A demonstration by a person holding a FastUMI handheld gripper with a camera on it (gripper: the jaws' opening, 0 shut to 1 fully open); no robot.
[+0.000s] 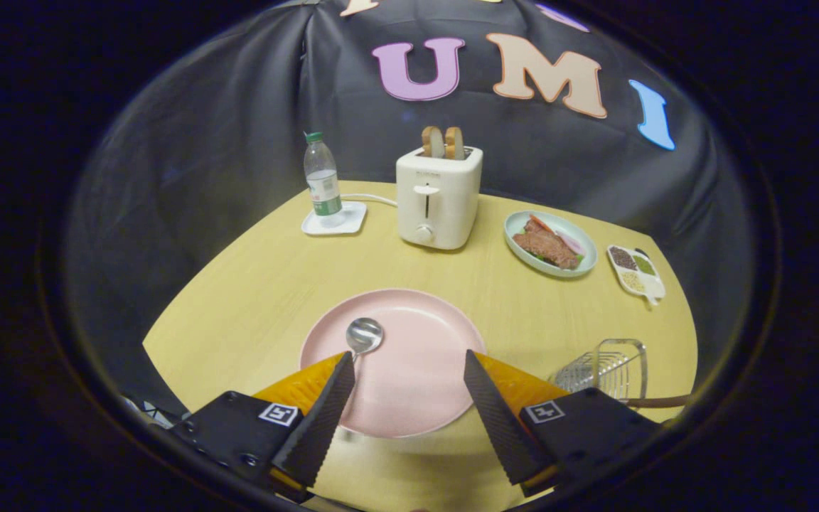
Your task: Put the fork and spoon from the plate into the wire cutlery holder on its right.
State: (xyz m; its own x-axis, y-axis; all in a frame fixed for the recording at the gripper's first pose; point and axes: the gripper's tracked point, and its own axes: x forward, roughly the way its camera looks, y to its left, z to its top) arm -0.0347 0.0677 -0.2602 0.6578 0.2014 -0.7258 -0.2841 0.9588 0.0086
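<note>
A pink plate (416,341) lies on the yellow table just ahead of my fingers. A metal spoon (365,336) rests on the plate's left part, its bowl showing and its handle running down behind my left finger. My gripper (407,364) hovers over the plate's near half, open, with nothing between the fingers. The wire cutlery holder (605,370) stands to the right of the plate, beside my right finger. A brown handle pokes out from behind the holder toward the right; I cannot tell what it belongs to.
A white toaster (439,198) with two bread slices stands beyond the plate. A water bottle (322,178) on a white coaster is at the back left. A green plate of food (550,243) and a small divided dish (635,272) sit at the back right.
</note>
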